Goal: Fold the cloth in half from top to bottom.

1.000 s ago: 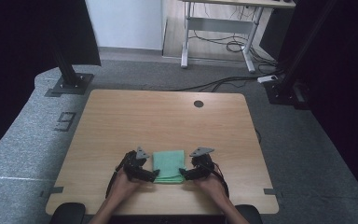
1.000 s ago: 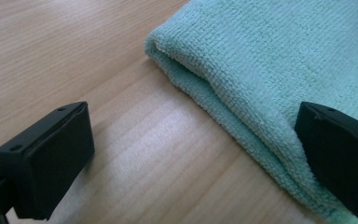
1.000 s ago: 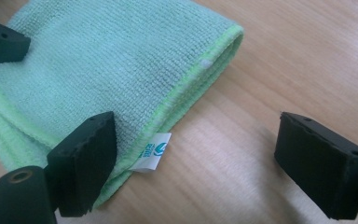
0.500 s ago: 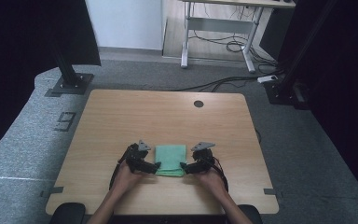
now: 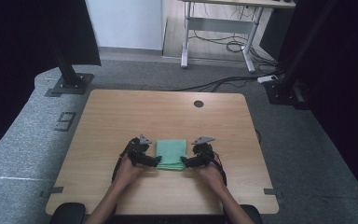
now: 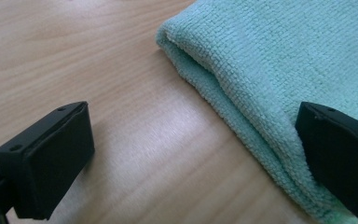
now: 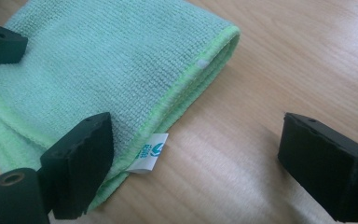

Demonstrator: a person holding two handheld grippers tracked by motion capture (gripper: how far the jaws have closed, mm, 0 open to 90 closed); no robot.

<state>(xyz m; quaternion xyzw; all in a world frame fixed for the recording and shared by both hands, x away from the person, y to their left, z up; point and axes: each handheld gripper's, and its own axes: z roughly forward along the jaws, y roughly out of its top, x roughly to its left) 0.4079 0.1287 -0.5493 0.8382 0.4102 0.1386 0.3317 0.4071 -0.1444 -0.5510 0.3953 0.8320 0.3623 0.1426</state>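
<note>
A folded green microfibre cloth (image 5: 171,153) lies flat on the wooden table (image 5: 168,116), near its front edge. My left gripper (image 5: 155,161) is at the cloth's near left corner and stands open. In the left gripper view its right jaw rests over the cloth's folded edge (image 6: 242,88), the left jaw over bare wood, left gripper (image 6: 193,158). My right gripper (image 5: 185,162) is open at the near right corner. Its left jaw overlaps the cloth (image 7: 102,60) beside a white label (image 7: 149,154), right gripper (image 7: 200,163).
A round cable hole (image 5: 198,103) sits near the table's far edge. Beyond the table are a black stand base (image 5: 70,84), another desk's legs (image 5: 214,42) and cables on the grey floor. A person's forearms (image 5: 116,186) come in from the table's front edge.
Both grippers and the cloth between them have shifted a little farther from the person across the table. The jaws stay apart.
</note>
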